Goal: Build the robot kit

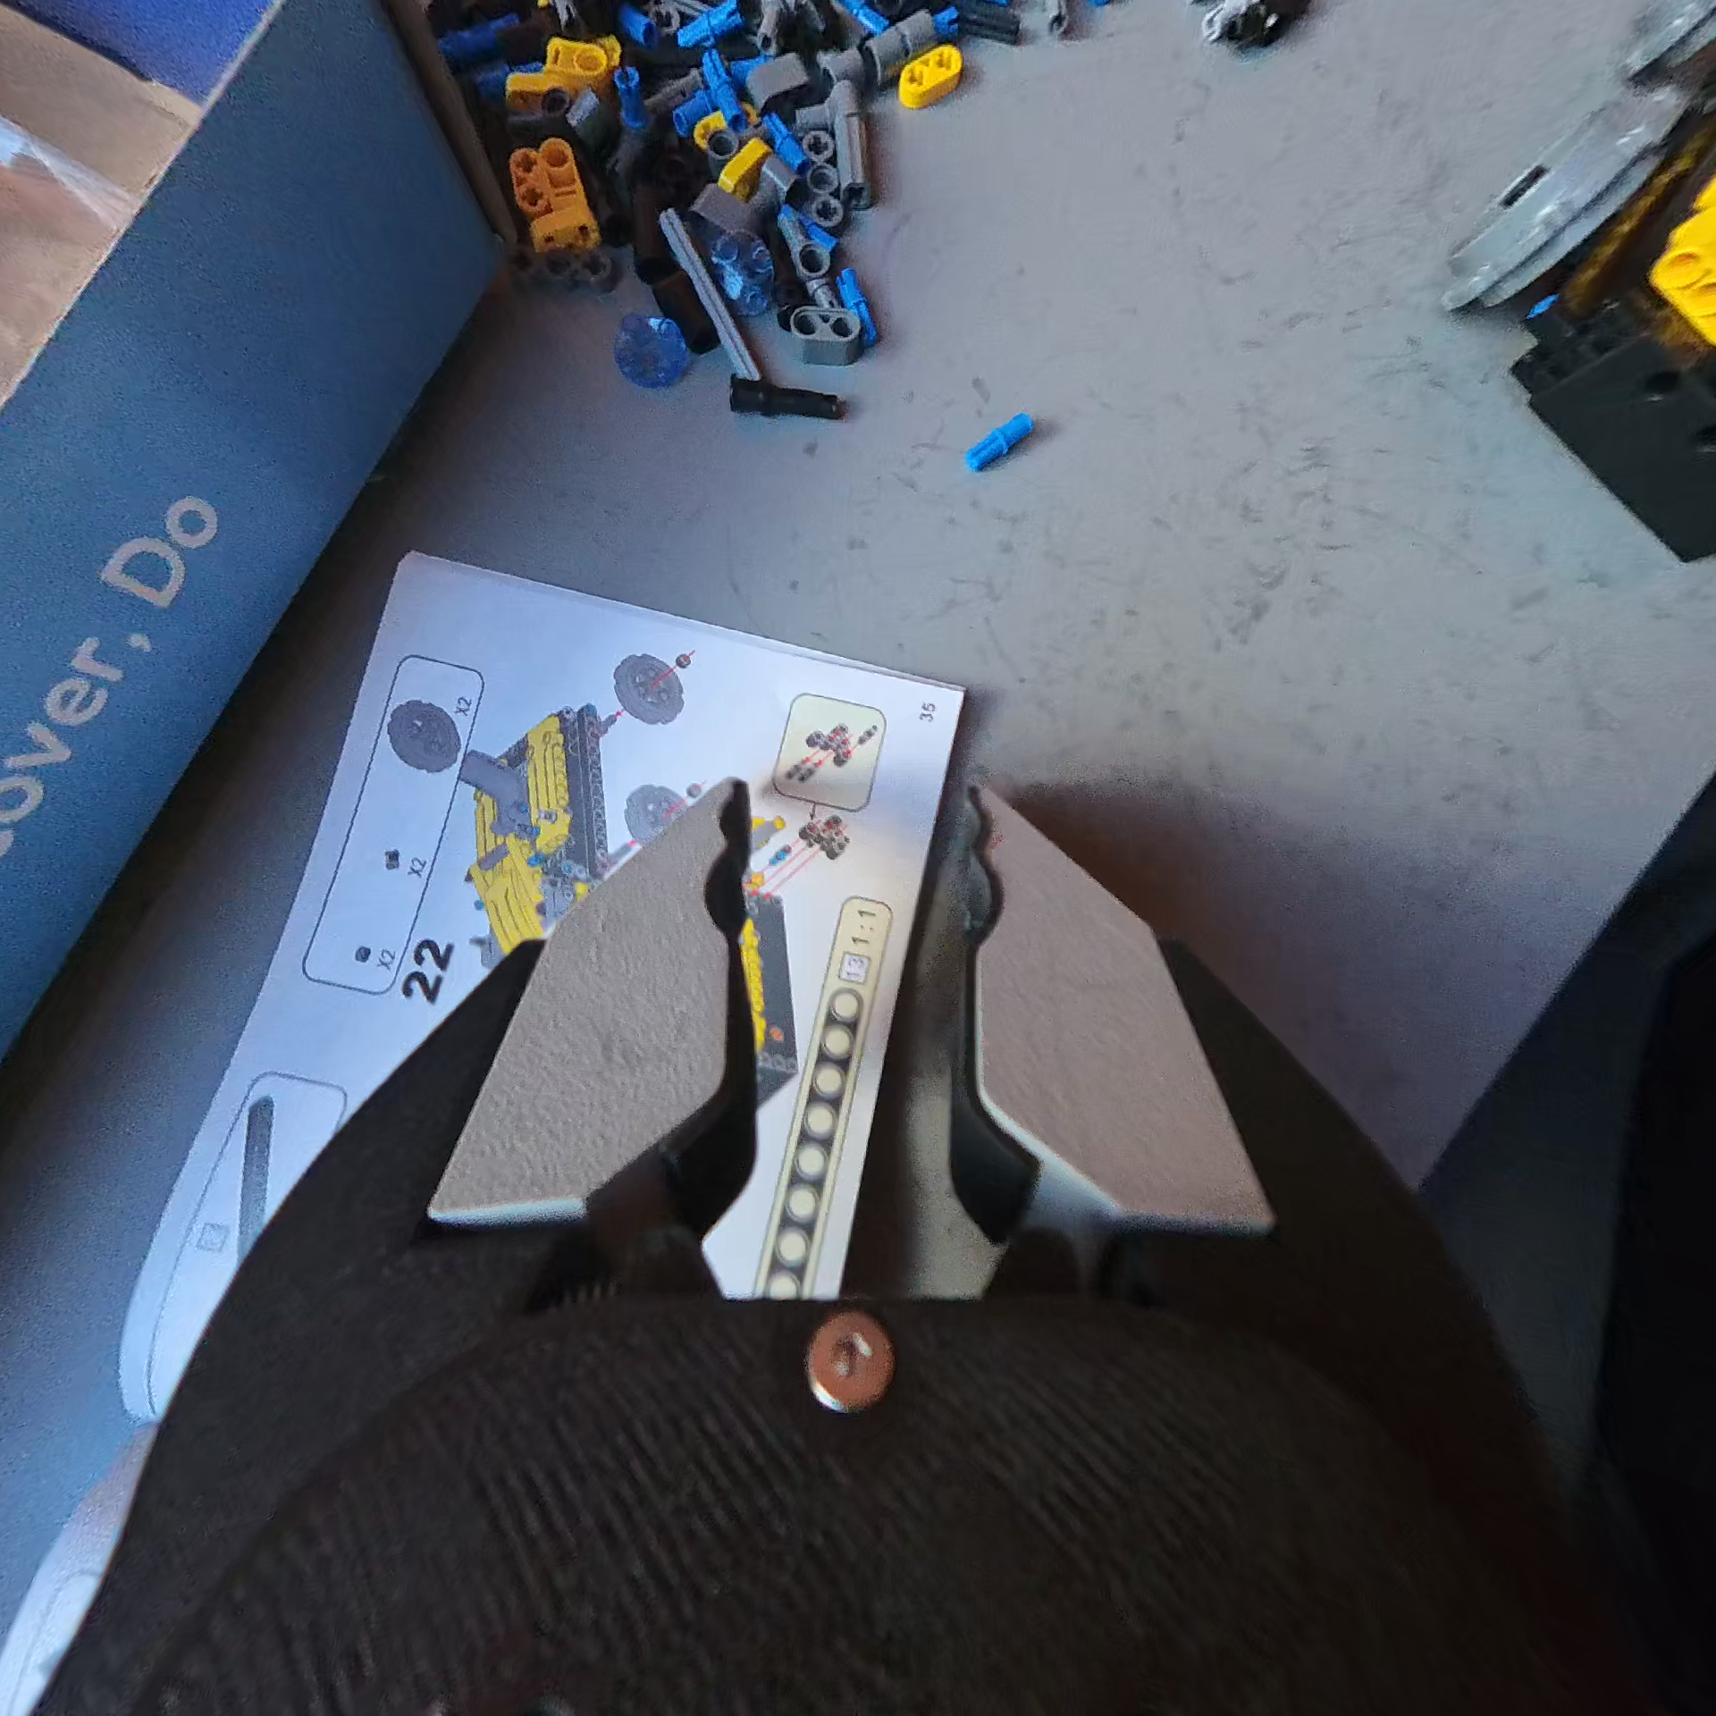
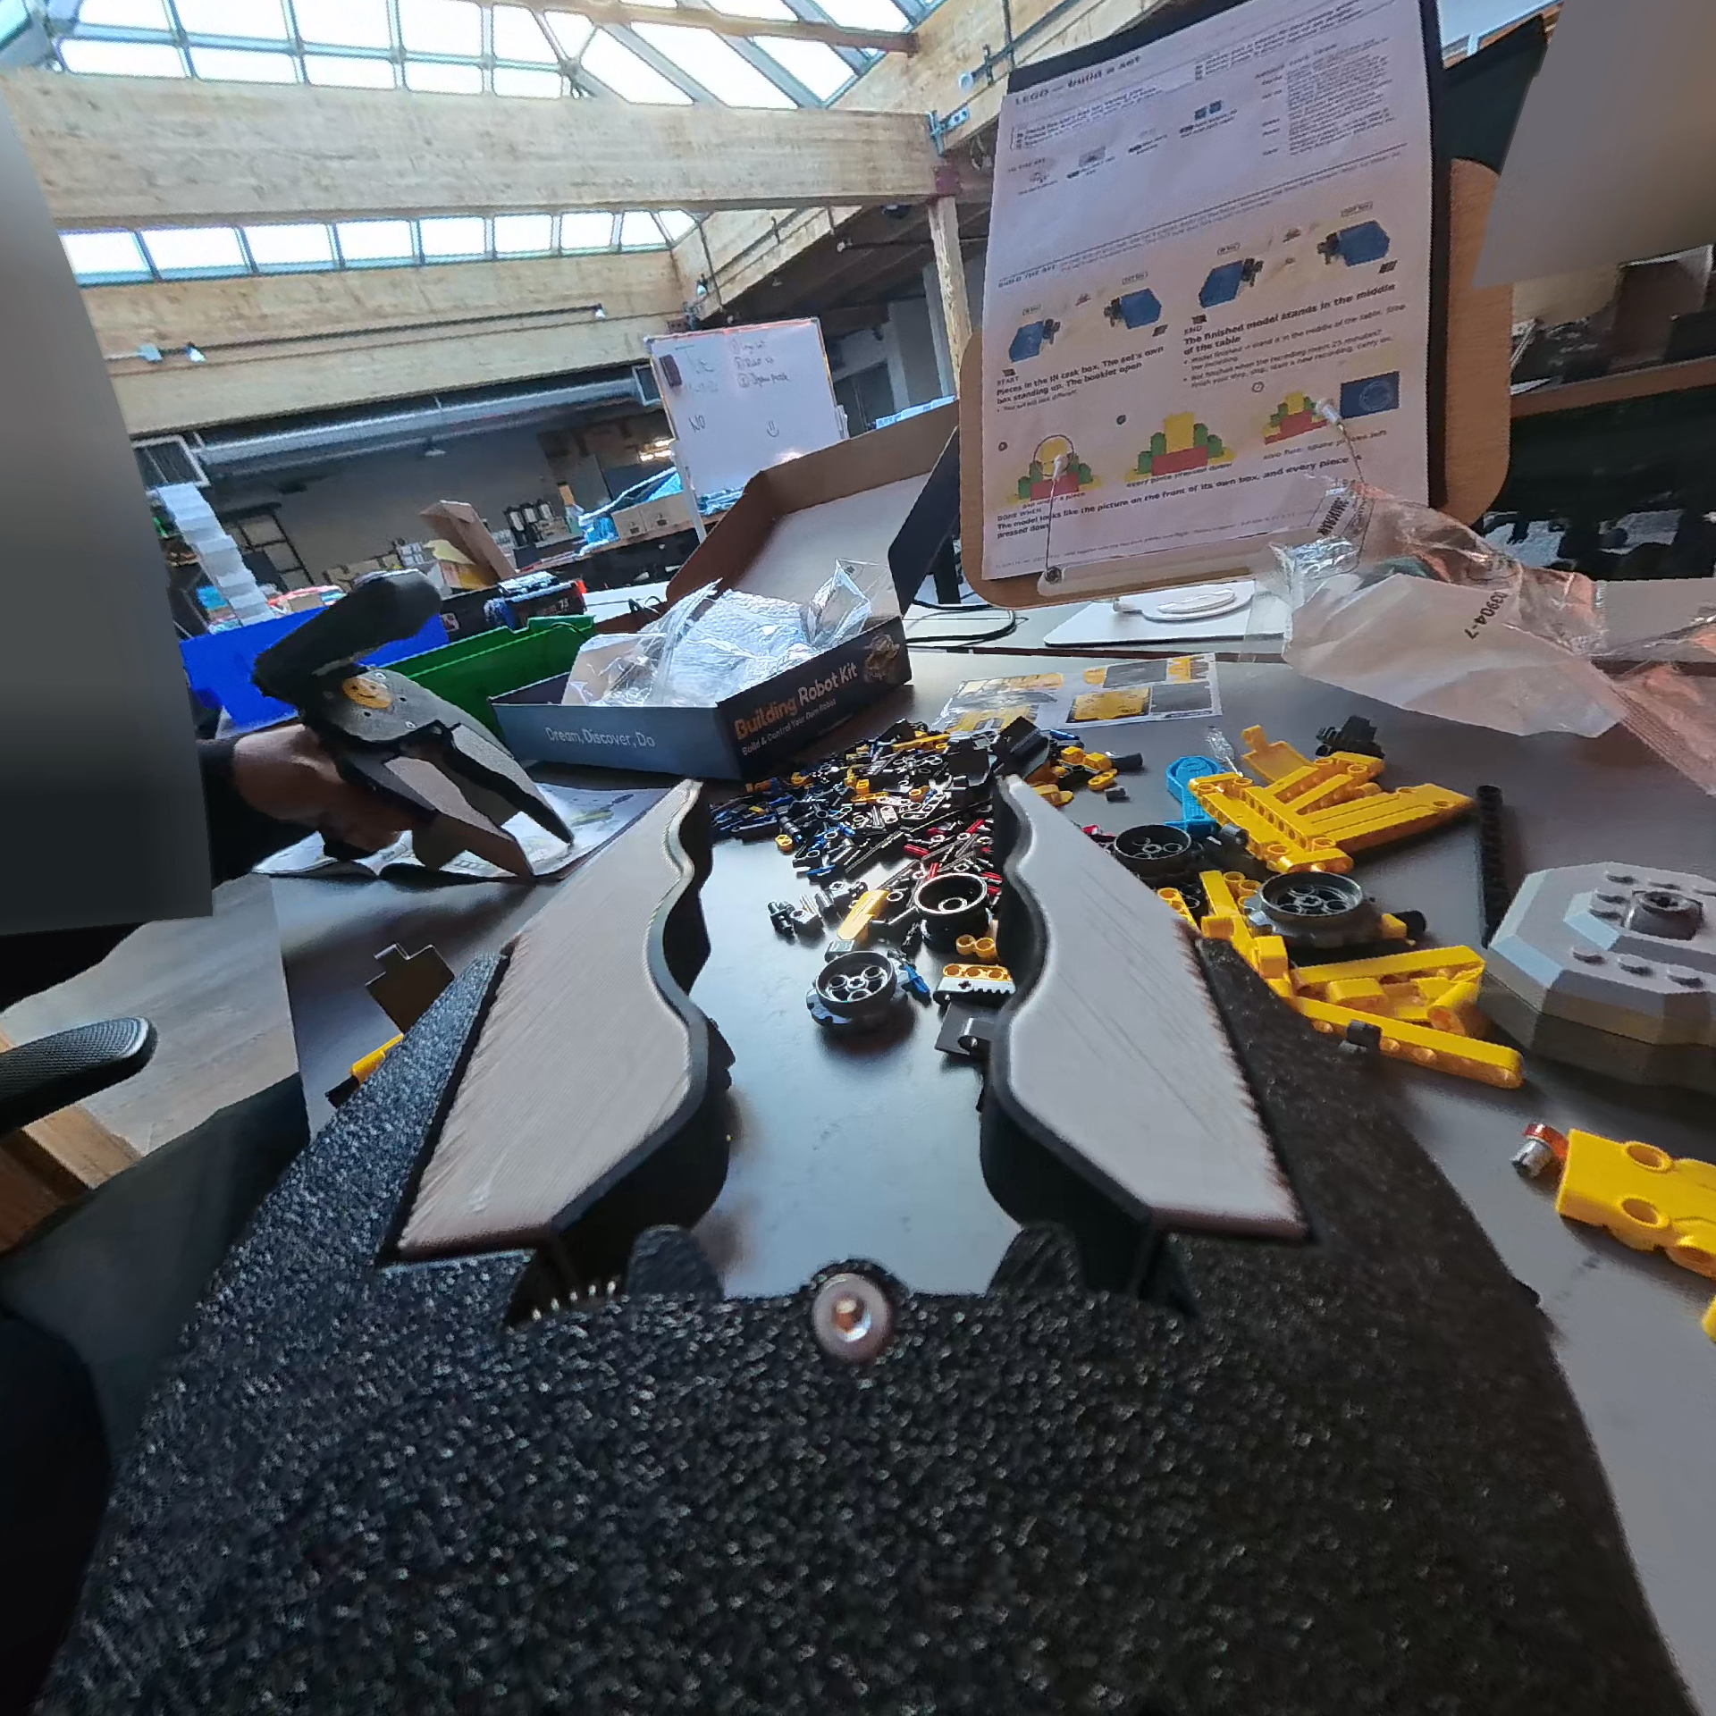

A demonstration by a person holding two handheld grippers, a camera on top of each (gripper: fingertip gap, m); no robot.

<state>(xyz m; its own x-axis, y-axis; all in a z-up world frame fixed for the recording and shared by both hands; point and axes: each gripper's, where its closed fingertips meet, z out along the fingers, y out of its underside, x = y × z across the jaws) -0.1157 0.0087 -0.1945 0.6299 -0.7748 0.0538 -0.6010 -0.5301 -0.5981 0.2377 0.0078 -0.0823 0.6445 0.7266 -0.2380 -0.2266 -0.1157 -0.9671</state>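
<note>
- Instruction booklet point(image 1: 650, 743): open, lying flat on the grey table point(image 1: 1254, 604), just beside the blue box; printed page up, showing a yellow vehicle diagram and a strip of circles.
- Handling, as a judgement: thin paper, light, limp, easily creased or torn; best taken at a free edge or corner, since the flat middle offers no purchase.
- Orientation: in the left wrist view the long axis runs from lower left to upper right; the numbered corner points toward the loose blue pin.
- Left gripper point(image 1: 854, 808): fingers spread, nothing between them, tips directly over the booklet's right part; whether they touch the paper cannot be told, though the right wrist view suggests they rest on it point(image 2: 548, 850).
- Right gripper point(image 2: 840, 794): fingers spread wide, empty, raised above the table and aimed at the parts pile.
- Blue box point(image 1: 232, 418): cardboard kit box along the booklet's left edge; clear plastic bags point(image 2: 715, 641) lie inside.
- Parts pile point(image 1: 724, 139): small blue, grey, black and yellow building pieces beyond the booklet.
- Blue pin point(image 1: 998, 441): lying apart from the pile.
- Yellow beams point(image 2: 1328, 808): near the pile's right side, with black wheel hubs point(image 2: 952, 896).
- Grey turntable piece point(image 2: 1616, 956): far right.
- Printed sheet point(image 2: 1207, 279): upright on a stand behind.
</note>
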